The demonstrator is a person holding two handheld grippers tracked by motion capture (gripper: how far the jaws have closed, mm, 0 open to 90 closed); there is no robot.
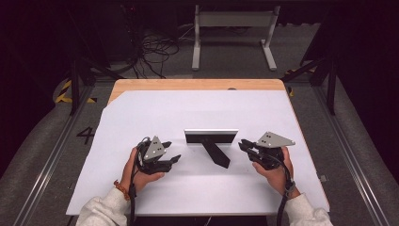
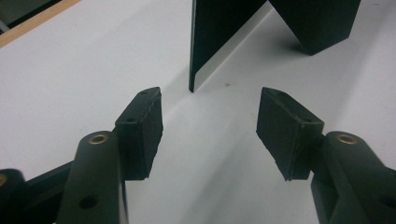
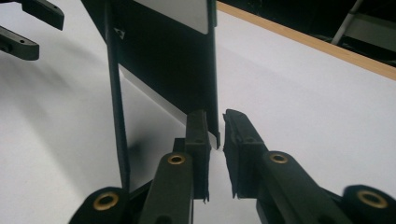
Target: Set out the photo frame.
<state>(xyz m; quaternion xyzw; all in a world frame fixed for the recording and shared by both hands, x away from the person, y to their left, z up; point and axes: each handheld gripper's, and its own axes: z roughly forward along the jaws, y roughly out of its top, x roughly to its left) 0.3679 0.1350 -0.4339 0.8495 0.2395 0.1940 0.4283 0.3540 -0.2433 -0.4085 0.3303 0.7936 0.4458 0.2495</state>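
A black picture frame (image 1: 211, 137) stands upright on the white sheet, its back and slanted prop leg (image 1: 216, 153) facing me. My left gripper (image 1: 173, 159) sits just left of the frame, open, with nothing between its jaws. In the left gripper view (image 2: 210, 107) the frame's edge (image 2: 215, 37) rises a little beyond its pads. My right gripper (image 1: 243, 145) is at the frame's right end. In the right gripper view (image 3: 215, 116) its jaws stand narrowly apart around the frame's lower corner (image 3: 163, 60), with a thin gap at the right pad (image 3: 236, 140).
The white sheet (image 1: 197, 108) covers most of a wooden table, whose bare edge (image 1: 197, 84) shows at the back. Beyond it on the floor are cables (image 1: 155, 49) and a white stand (image 1: 233, 33). Metal rails run along both sides.
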